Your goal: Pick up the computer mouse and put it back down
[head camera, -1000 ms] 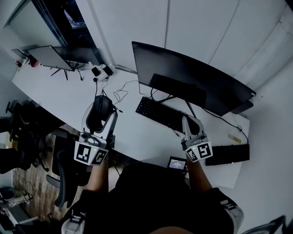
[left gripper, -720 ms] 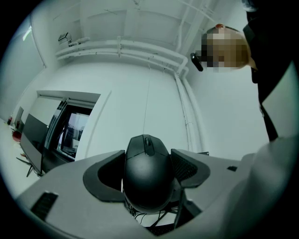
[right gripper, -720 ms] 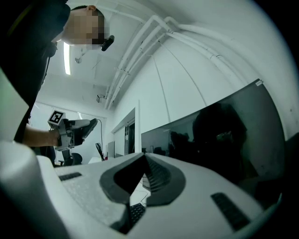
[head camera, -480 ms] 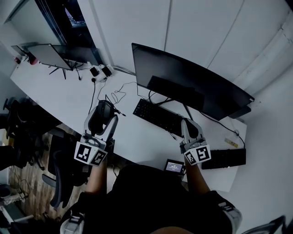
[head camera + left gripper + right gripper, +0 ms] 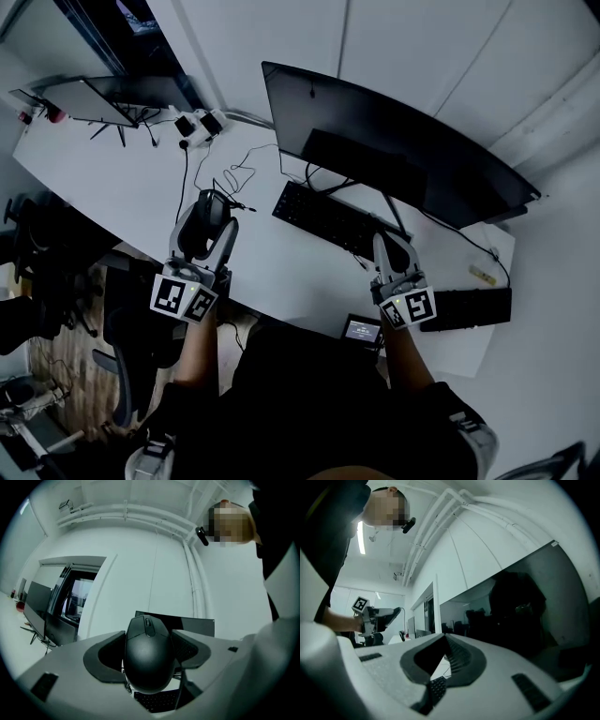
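The black computer mouse (image 5: 203,221) sits between the two fingers of my left gripper (image 5: 204,223), which is shut on its sides and holds it over the left part of the white desk (image 5: 122,192). In the left gripper view the mouse (image 5: 147,660) fills the gap between the jaws, wheel end pointing away, with my left gripper (image 5: 148,648) clamped around it. My right gripper (image 5: 389,248) hovers near the keyboard's right end, jaws together and empty. In its own view my right gripper (image 5: 443,637) has its pads meeting at the tips.
A black keyboard (image 5: 328,220) lies in front of a wide dark monitor (image 5: 394,159). A second dark keyboard (image 5: 464,309) and a small lit screen device (image 5: 362,330) sit at the desk's near right. Cables (image 5: 239,183) trail at the back. Office chairs (image 5: 56,281) stand left.
My left gripper has sunk a little toward the desk with the mouse still in it. The right gripper has barely shifted.
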A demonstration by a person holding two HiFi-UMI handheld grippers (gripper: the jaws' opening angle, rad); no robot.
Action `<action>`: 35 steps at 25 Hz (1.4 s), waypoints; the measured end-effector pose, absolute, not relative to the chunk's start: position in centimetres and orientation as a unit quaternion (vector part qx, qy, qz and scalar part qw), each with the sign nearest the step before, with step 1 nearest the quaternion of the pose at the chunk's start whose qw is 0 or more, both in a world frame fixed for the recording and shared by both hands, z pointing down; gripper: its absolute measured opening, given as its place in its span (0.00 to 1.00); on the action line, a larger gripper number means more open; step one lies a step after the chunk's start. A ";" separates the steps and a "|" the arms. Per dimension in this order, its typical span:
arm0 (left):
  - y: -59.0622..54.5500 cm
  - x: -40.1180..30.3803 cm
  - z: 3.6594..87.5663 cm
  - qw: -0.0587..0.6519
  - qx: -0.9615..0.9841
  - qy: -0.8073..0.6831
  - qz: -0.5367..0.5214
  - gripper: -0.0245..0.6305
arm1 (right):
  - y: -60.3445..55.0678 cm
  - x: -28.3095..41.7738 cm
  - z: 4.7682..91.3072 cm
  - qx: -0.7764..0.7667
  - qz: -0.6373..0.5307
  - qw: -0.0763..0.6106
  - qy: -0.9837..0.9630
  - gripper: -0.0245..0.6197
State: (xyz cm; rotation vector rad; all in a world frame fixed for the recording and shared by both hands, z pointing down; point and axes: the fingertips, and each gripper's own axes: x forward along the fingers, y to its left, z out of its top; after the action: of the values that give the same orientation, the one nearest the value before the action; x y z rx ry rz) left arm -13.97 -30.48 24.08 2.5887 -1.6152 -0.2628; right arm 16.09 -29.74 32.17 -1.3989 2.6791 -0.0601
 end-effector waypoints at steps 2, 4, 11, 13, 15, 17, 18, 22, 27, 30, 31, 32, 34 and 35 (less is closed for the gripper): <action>-32.0 -14.2 25.4 0.049 0.846 -0.525 -0.073 0.49 | -30.2 15.9 32.6 -0.465 -0.029 0.057 0.883 0.04; -33.8 -14.5 26.8 0.056 0.848 -0.524 -0.061 0.49 | -30.6 15.6 33.1 -0.466 -0.036 0.056 0.882 0.04; -40.7 -15.1 31.0 0.081 0.857 -0.508 -0.035 0.49 | -32.1 15.5 36.0 -0.484 -0.063 0.025 0.872 0.04; -42.6 -14.9 32.1 0.087 0.861 -0.500 -0.030 0.49 | -32.7 15.5 37.0 -0.492 -0.072 0.019 0.868 0.04; -44.2 -14.7 33.1 0.094 0.863 -0.495 -0.026 0.49 | -33.2 15.3 37.7 -0.495 -0.079 0.017 0.865 0.04; -45.3 -14.9 33.9 0.102 0.862 -0.496 -0.024 0.49 | -33.6 14.8 38.3 -0.493 -0.086 0.012 0.866 0.04; -45.7 -15.0 34.5 0.106 0.860 -0.498 -0.021 0.49 | -33.8 14.4 38.6 -0.492 -0.089 0.009 0.866 0.04; -45.7 -15.7 38.4 0.131 0.853 -0.505 0.024 0.49 | -34.8 12.9 39.8 -0.483 -0.102 -0.003 0.870 0.04; -43.3 -16.7 45.2 0.165 0.835 -0.512 0.120 0.49 | -35.6 10.4 41.5 -0.461 -0.119 -0.013 0.879 0.04; -41.4 -17.0 49.1 0.186 0.823 -0.510 0.169 0.49 | -35.7 9.2 42.7 -0.450 -0.131 -0.022 0.883 0.04; -40.7 -17.3 50.4 0.194 0.818 -0.509 0.183 0.49 | -35.7 8.8 43.1 -0.447 -0.135 -0.025 0.884 0.04; -40.2 -17.5 51.6 0.202 0.813 -0.509 0.197 0.49 | -35.8 8.4 43.4 -0.444 -0.137 -0.028 0.885 0.04; -39.0 -18.0 54.2 0.222 0.801 -0.509 0.224 0.49 | -35.8 8.0 44.1 -0.441 -0.141 -0.035 0.886 0.04; -38.3 -18.1 55.5 0.233 0.795 -0.508 0.236 0.49 | -35.7 8.0 44.4 -0.439 -0.144 -0.039 0.886 0.04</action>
State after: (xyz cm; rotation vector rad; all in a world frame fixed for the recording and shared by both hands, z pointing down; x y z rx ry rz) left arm -18.15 -38.35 55.46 2.1839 -1.3961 0.6486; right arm 7.95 -35.73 44.39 -1.4141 2.8539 -0.4636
